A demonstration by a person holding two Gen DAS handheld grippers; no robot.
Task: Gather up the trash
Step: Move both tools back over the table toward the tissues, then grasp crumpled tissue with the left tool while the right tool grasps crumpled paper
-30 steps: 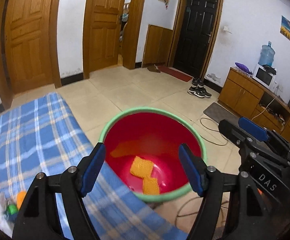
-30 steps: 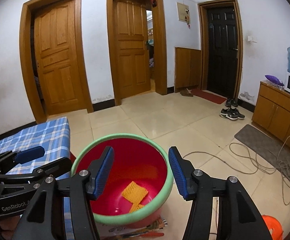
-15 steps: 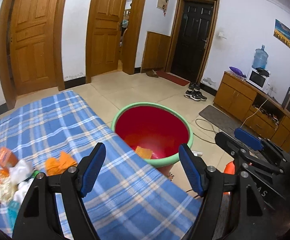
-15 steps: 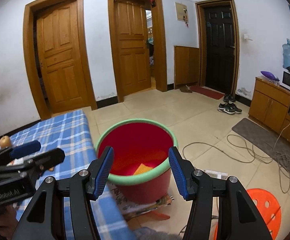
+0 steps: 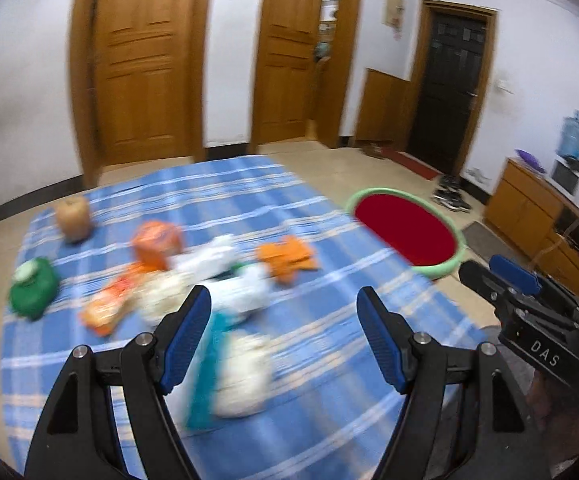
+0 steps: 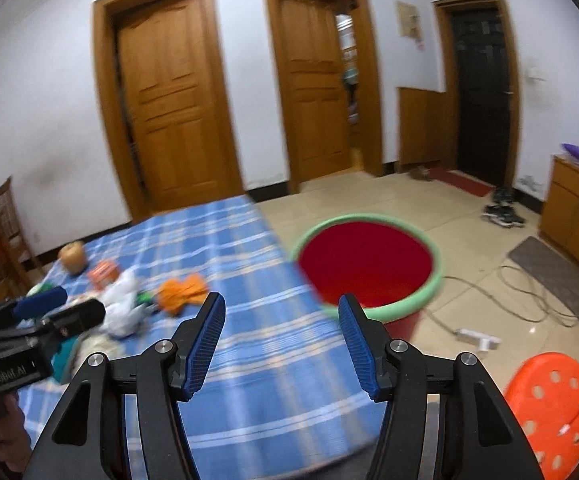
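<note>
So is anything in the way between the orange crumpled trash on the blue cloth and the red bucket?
Nothing visible is. The orange crumpled trash lies on the blue checked cloth, and only bare cloth runs from it to the table's edge. The red bucket stands on the floor just past that edge, its mouth open.

Bare checked cloth point(image 5: 329, 360) lies open ahead of both grippers. To the left a blurred heap of litter point(image 5: 225, 280) crowds the cloth. The red bucket point(image 6: 369, 264) stands just beside the cloth's right edge, mouth unobstructed.
</note>
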